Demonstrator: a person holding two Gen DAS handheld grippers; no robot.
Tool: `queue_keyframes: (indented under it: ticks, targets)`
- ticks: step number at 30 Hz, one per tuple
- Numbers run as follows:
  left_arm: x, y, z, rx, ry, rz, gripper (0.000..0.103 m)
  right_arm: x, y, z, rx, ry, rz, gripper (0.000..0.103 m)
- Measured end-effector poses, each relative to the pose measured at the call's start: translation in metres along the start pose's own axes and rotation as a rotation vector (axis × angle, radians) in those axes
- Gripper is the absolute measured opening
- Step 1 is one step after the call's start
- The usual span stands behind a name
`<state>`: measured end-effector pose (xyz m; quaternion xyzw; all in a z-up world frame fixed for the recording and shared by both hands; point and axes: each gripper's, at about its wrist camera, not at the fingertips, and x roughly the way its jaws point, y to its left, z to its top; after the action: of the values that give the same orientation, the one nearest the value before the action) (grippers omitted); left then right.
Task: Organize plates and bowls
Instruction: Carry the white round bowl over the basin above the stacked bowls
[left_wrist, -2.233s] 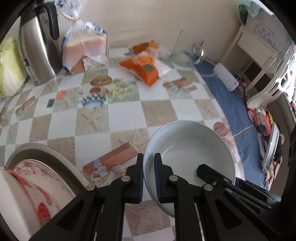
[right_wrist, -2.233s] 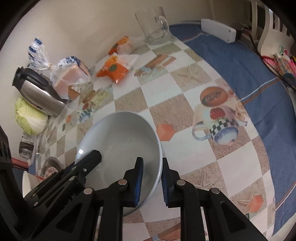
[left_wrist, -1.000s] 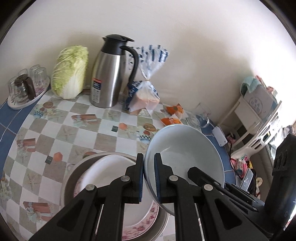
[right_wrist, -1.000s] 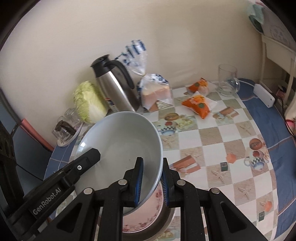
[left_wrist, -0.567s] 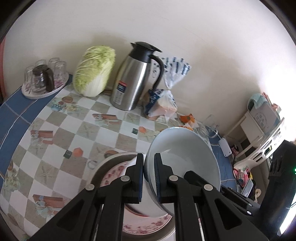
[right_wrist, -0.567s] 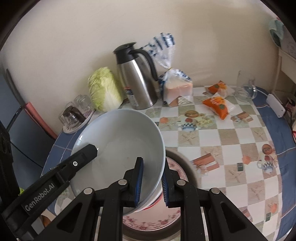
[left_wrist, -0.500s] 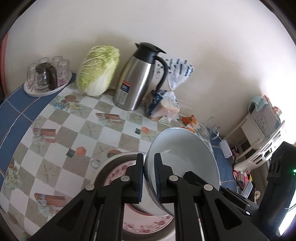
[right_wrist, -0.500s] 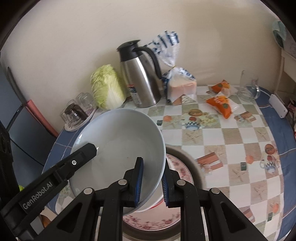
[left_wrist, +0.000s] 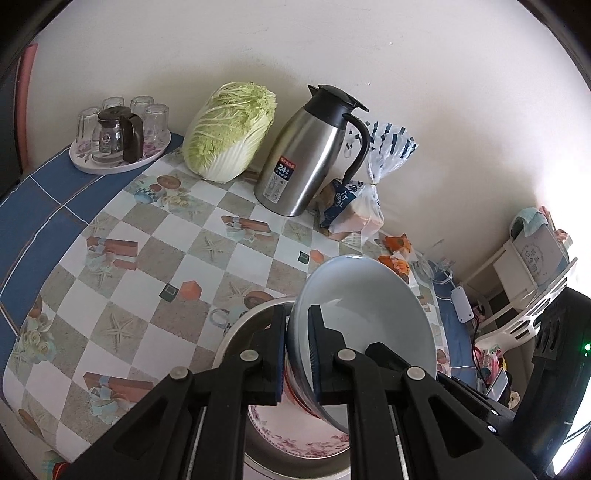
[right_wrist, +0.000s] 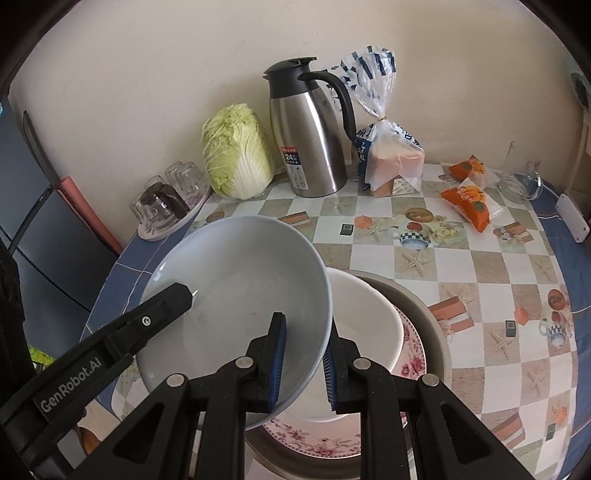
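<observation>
Both grippers hold one pale grey bowl (right_wrist: 236, 295) by opposite rims. My left gripper (left_wrist: 297, 334) is shut on its left rim; the bowl (left_wrist: 365, 306) fills the view's lower right. My right gripper (right_wrist: 303, 345) is shut on its right rim. The bowl hangs tilted, just above and left of a white bowl (right_wrist: 365, 325) that sits on a floral plate (right_wrist: 410, 343) inside a grey metal basin (right_wrist: 432, 325). The basin (left_wrist: 236, 332) and floral plate (left_wrist: 295, 435) also show under the left gripper.
At the back wall stand a steel thermos (right_wrist: 310, 136), a napa cabbage (right_wrist: 236, 162), a bread bag (right_wrist: 391, 147) and a tray of glasses (right_wrist: 166, 199). Orange snack packs (right_wrist: 469, 199) and a glass mug (right_wrist: 521, 181) lie at the right. The table edge (right_wrist: 110, 277) runs left.
Both grippers carried the grey bowl from the right part of the table, lifted it, and brought it over the basin stack. In the last half second it has lowered slightly toward the white bowl.
</observation>
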<state>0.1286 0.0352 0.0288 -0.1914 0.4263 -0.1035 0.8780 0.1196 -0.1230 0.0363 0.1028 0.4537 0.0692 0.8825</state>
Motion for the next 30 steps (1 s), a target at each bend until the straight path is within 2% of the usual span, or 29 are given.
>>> queue_keyframes:
  ticks: [22, 30]
  targets:
    - [0.027, -0.028, -0.017, 0.091, 0.093, 0.008, 0.011, 0.005, -0.033, -0.007, 0.016, 0.044, -0.059, 0.021]
    - [0.034, -0.028, -0.02, 0.091, 0.102, 0.022, 0.011, 0.01, -0.037, -0.008, 0.018, 0.055, -0.058, 0.021]
